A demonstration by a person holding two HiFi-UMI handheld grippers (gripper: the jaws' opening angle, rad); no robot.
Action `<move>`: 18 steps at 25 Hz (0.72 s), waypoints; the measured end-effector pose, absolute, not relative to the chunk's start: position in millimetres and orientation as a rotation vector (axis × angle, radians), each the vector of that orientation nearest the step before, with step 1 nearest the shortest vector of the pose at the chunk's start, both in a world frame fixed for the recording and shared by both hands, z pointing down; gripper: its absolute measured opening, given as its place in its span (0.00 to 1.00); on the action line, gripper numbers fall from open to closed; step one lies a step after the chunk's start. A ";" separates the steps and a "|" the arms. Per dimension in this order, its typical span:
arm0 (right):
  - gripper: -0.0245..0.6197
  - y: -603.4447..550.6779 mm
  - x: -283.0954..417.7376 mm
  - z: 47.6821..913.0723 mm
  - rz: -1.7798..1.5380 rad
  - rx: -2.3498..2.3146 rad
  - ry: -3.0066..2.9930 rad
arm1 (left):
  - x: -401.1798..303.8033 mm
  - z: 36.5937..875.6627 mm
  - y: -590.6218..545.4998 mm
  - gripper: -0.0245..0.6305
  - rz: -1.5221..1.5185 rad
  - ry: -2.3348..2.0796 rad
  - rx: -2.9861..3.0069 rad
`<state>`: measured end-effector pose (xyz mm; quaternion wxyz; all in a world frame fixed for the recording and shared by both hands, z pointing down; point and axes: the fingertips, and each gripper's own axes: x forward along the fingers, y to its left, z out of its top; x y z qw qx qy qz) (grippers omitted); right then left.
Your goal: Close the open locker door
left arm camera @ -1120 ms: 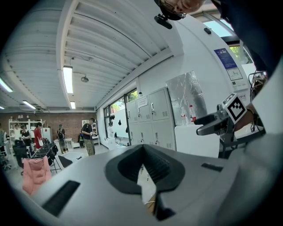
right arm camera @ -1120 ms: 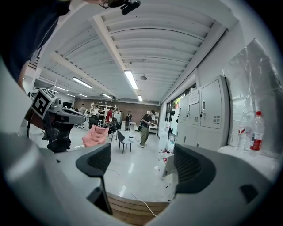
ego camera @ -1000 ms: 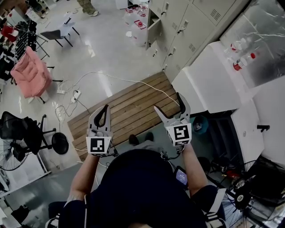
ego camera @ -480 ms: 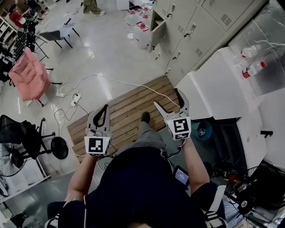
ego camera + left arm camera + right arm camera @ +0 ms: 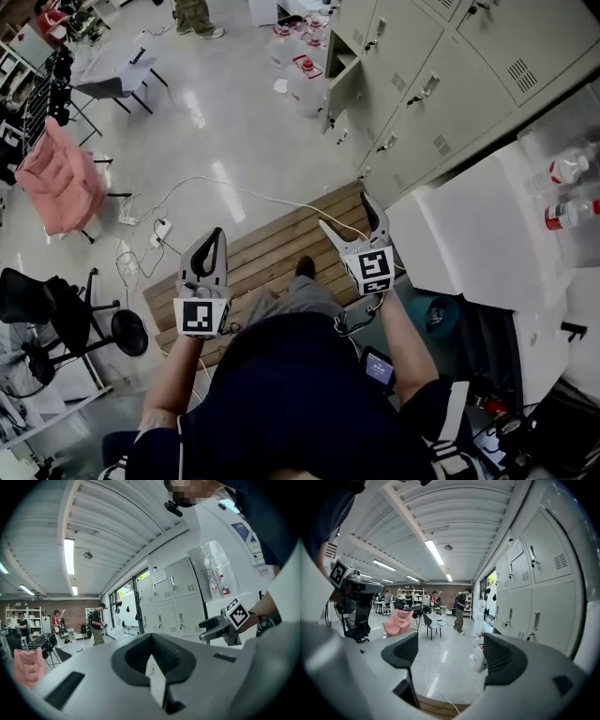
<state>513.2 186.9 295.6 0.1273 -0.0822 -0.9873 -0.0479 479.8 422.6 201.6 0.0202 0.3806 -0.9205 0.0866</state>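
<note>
Head view: open locker door point(image 5: 339, 94) sits in the lower row of the locker bank point(image 5: 427, 70), far end of the room from here, swung out over the floor with water jugs point(image 5: 300, 67) just beside it. Well apart from both tools, nothing in reach yet. Left hand-held gripper point(image 5: 215, 233) has its jaws pressed together on nothing; the left gripper view confirms it, pads meet with no gap. Right hand-held gripper point(image 5: 344, 211) has its jaws spread wide and empty; the right gripper view shows only floor between them. Person stands at the edge of a wooden platform point(image 5: 272, 239), white cabinet point(image 5: 469, 220) close on the right. My read: this is the approach phase, so the job is walking, not grasping. Suggested route: go along the locker fronts, step over the cable point(image 5: 234, 183) on the floor and keep clear of the jugs. No need to pinch anything: put the flat outside of one jaw against the door's free edge, away from the hinge, and push slow and square until it seats. The right one is nearer the lockers, so I'd use it. Risks: clipping the jugs, a slam that bounces back, or a latch that doesn't catch. Can't tell the latch type from here.
</note>
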 end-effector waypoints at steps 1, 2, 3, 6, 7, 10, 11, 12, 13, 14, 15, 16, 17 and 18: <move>0.72 179.3 498.0 305.1 -0.132 -0.245 -2.863 | 465.9 206.0 414.2 0.04 0.265 -2.846 1.174; 0.71 172.2 482.5 313.7 -0.130 -0.251 -2.853 | 451.9 209.5 406.6 0.04 0.267 -2.840 1.175; 0.71 165.7 466.9 321.0 -0.133 -0.258 -2.843 | 438.0 211.9 399.6 0.04 0.270 -2.836 1.179; 0.71 149.3 424.4 342.2 -0.147 -0.282 -2.815 | 401.2 219.1 384.3 0.04 0.258 -2.818 1.183; 0.70 143.2 410.9 350.0 -0.149 -0.287 -2.808 | 389.1 221.7 379.3 0.04 0.261 -2.814 1.192; 0.70 123.1 368.7 376.2 -0.151 -0.286 -2.797 | 349.3 233.3 362.4 0.04 0.278 -2.804 1.242; 0.69 116.5 354.3 386.3 -0.150 -0.280 -2.792 | 334.9 238.7 356.6 0.04 0.275 -2.801 1.260; 0.69 110.5 340.1 396.7 -0.153 -0.272 -2.789 | 320.7 244.3 350.9 0.04 0.266 -2.801 1.280; 0.68 105.1 326.3 407.4 -0.157 -0.261 -2.787 | 306.6 250.5 345.7 0.04 0.258 -2.802 1.301; 0.68 99.7 312.1 418.5 -0.160 -0.246 -2.787 | 291.9 257.3 341.2 0.04 0.253 -2.803 1.322; 0.68 94.1 297.5 429.7 -0.157 -0.225 -2.786 | 276.5 264.6 337.4 0.04 0.255 -2.803 1.343; 0.68 88.8 282.9 441.0 -0.145 -0.201 -2.785 | 261.0 272.6 334.5 0.04 0.263 -2.799 1.364; 0.67 83.4 267.8 451.7 -0.131 -0.176 -2.783 | 245.0 280.5 331.8 0.04 0.269 -2.790 1.385; 0.67 77.9 252.1 461.3 -0.124 -0.152 -2.781 | 228.8 286.8 328.9 0.04 0.266 -2.784 1.405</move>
